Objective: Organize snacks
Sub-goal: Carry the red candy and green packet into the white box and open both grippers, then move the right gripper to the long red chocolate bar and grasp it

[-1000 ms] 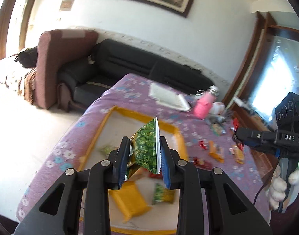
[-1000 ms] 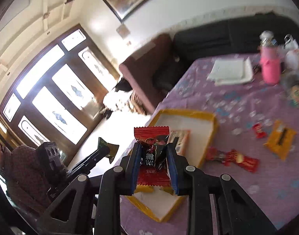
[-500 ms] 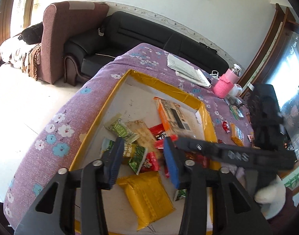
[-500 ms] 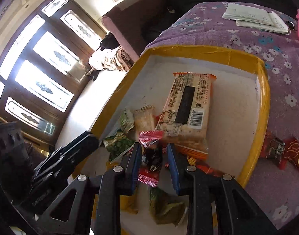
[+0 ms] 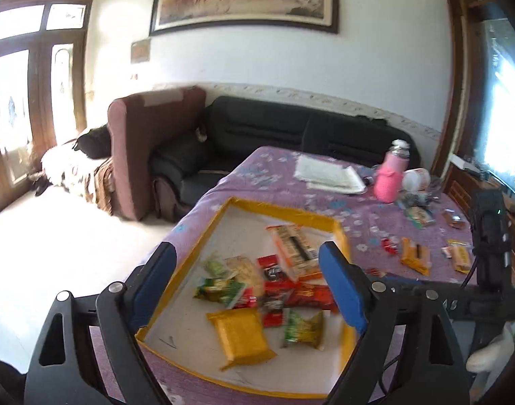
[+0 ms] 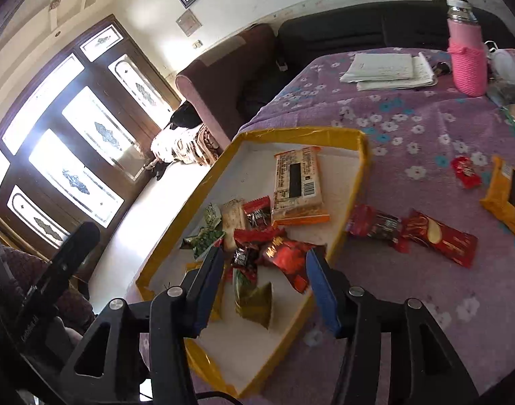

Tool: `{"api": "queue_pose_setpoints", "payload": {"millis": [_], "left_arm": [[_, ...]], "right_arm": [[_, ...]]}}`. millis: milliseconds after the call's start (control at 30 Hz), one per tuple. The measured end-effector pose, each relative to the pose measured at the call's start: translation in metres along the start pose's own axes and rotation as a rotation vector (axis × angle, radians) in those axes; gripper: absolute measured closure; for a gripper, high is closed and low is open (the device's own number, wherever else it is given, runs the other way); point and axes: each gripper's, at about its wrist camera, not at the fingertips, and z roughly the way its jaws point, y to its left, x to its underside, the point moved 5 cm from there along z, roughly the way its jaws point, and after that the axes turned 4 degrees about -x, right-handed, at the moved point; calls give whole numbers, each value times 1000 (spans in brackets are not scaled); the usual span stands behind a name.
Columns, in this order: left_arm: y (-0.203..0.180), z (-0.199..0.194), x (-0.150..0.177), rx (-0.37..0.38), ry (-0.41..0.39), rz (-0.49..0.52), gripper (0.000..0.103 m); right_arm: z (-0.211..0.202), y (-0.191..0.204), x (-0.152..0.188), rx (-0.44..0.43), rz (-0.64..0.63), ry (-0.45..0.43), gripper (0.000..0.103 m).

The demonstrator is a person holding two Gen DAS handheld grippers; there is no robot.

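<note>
Over the yellow-rimmed tray (image 5: 284, 207) on the purple-clothed tabletop (image 6: 426, 128), left tongs (image 5: 247, 288) and right tongs (image 6: 264, 280) have just been opening, both now empty; the green snack (image 5: 220, 288) and red snack (image 6: 245, 256) lie dropped inside, more packets (image 6: 439, 236) awaiting outside.

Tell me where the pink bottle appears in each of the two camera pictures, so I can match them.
Left wrist view: the pink bottle stands upright at the far right part of the purple table, right of the white papers.
Right wrist view: the pink bottle stands at the top right, again right of the white papers.
Shared landmark: the yellow-rimmed tray, nearer the camera.
</note>
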Motion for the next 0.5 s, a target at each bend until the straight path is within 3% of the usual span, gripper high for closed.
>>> {"api": "queue_pose_setpoints", "payload": {"millis": [67, 200, 333, 500], "left_arm": [[-16, -12, -3, 86, -7, -12, 16], [-53, -33, -6, 168, -21, -29, 16], [-91, -42, -6, 152, -2, 26, 16], [-121, -46, 17, 38, 18, 150, 16]], "right_arm": [[-32, -11, 13, 22, 13, -50, 49], [-87, -34, 34, 81, 44, -156, 47], [-136, -59, 53, 164, 66, -236, 45], [-150, -63, 63, 210, 49, -267, 44]]}}
